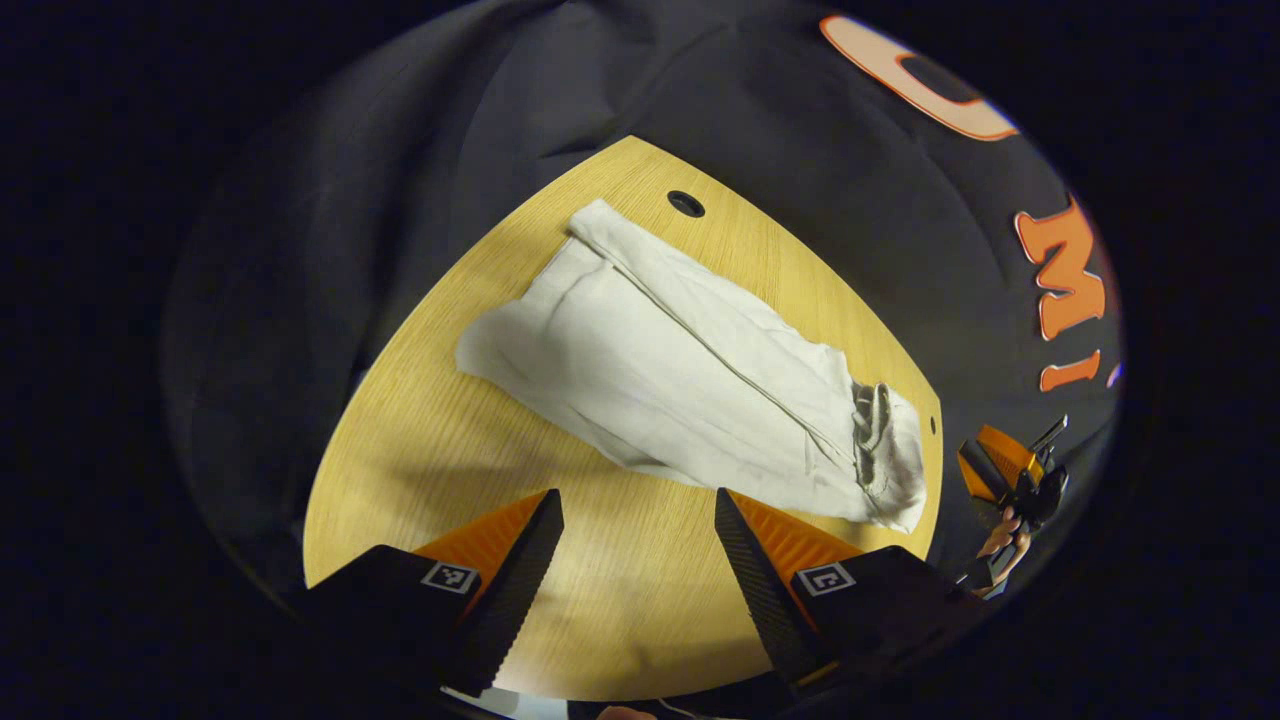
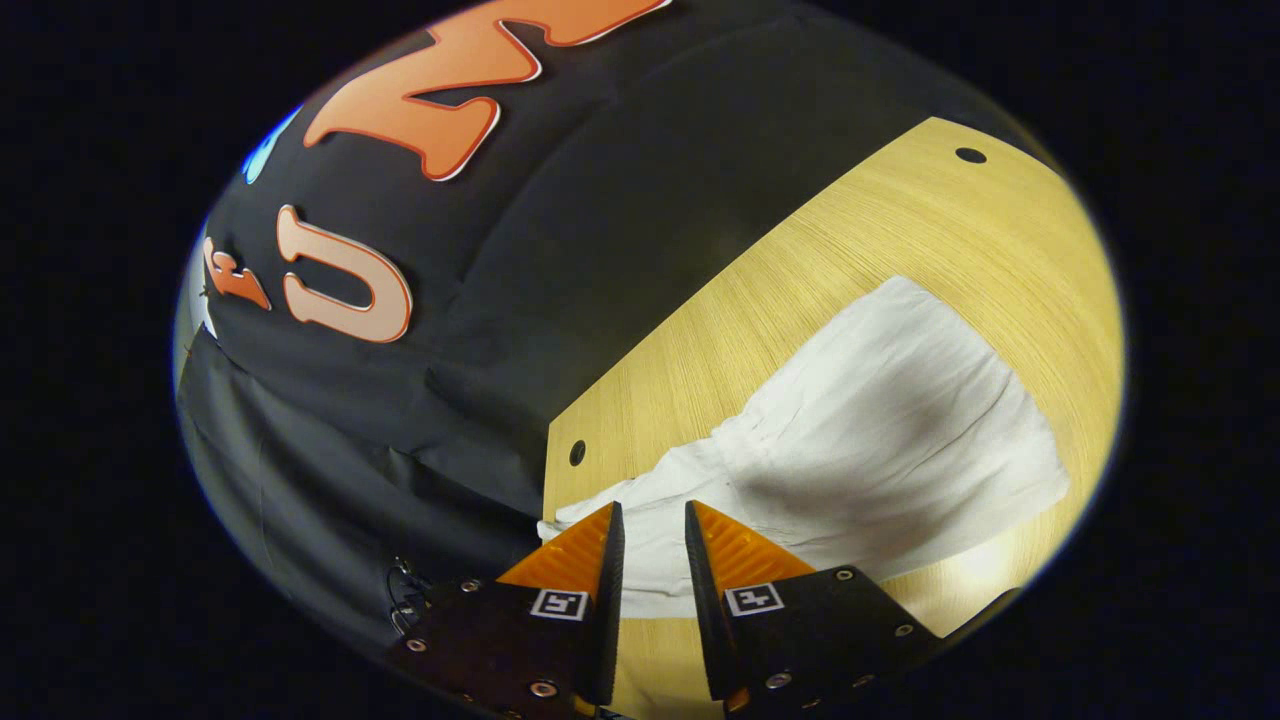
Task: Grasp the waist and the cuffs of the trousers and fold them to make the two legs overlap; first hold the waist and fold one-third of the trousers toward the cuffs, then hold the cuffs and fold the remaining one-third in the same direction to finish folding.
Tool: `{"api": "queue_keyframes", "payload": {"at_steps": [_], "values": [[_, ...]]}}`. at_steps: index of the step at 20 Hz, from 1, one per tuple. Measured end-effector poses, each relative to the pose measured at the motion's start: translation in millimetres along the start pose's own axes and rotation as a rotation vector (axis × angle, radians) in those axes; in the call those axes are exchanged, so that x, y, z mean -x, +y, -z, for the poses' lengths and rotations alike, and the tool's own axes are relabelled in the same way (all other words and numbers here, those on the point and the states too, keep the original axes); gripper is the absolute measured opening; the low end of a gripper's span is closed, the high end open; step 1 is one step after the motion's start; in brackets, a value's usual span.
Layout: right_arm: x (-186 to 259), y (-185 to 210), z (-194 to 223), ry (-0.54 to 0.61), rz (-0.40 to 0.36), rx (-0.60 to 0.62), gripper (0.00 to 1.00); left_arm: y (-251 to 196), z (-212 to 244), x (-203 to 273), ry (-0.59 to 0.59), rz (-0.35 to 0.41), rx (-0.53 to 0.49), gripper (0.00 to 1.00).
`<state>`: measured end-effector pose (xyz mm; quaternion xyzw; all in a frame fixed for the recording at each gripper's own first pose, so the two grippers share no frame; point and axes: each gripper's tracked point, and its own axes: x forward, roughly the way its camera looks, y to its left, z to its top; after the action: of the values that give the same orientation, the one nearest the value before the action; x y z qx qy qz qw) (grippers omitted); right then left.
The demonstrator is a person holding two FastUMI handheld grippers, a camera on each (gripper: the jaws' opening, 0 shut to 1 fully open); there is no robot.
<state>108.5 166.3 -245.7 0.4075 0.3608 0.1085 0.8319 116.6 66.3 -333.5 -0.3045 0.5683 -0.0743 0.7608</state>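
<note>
Down at the bottom of the left gripper view, the left gripper [image 1: 638, 540] has its two fingers spread wide apart, nothing between them but bare wooden table [image 1: 420, 440]. It hangs above the near edge of the table, clear of the cloth. Just beyond the fingertips, across the middle of the frame, lie the white trousers [image 1: 660, 380], stretched flat on a slant from upper left to lower right, the waist [image 1: 885, 450] bunched at the lower right end near the table's edge and the cuffs [image 1: 530, 300] toward the upper left. A seam line runs the length of them. Past the waist, at the right edge of the frame, the right gripper [image 1: 1015, 480] shows with a hand on it.

Over in the right gripper view, its fingers sit at the bottom centre with only a narrow gap between them, holding nothing, tips over the near end of the trousers [image 2: 880, 430]. The cloth spreads away to the right across the table [image 2: 900, 210]. Behind everything, the black booth wall [image 2: 560, 280].
</note>
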Motion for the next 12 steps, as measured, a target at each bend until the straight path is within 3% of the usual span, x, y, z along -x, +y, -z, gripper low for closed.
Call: {"api": "queue_keyframes", "payload": {"at_steps": [5,6,7,8,12], "values": [[11.6,-10.2,-11.9,-0.027,0.042,0.022,0.47,22.4,5.7,-22.6,0.014,0.018,0.162,1.0],[17.4,-17.0,-16.0,-0.038,0.058,0.03,0.48,28.5,0.2,-24.4,0.001,0.033,0.201,1.0],[21.0,-22.0,-19.7,-0.049,0.07,0.036,0.36,32.4,-2.7,-26.9,-0.014,0.043,0.235,0.97],[24.4,-26.3,-22.2,-0.056,0.081,0.038,0.48,37.7,-7.5,-29.1,-0.035,0.053,0.267,0.99],[38.9,-37.0,-34.0,-0.079,0.112,0.05,0.48,39.1,-31.8,-36.2,-0.119,0.122,0.372,0.99]]}}
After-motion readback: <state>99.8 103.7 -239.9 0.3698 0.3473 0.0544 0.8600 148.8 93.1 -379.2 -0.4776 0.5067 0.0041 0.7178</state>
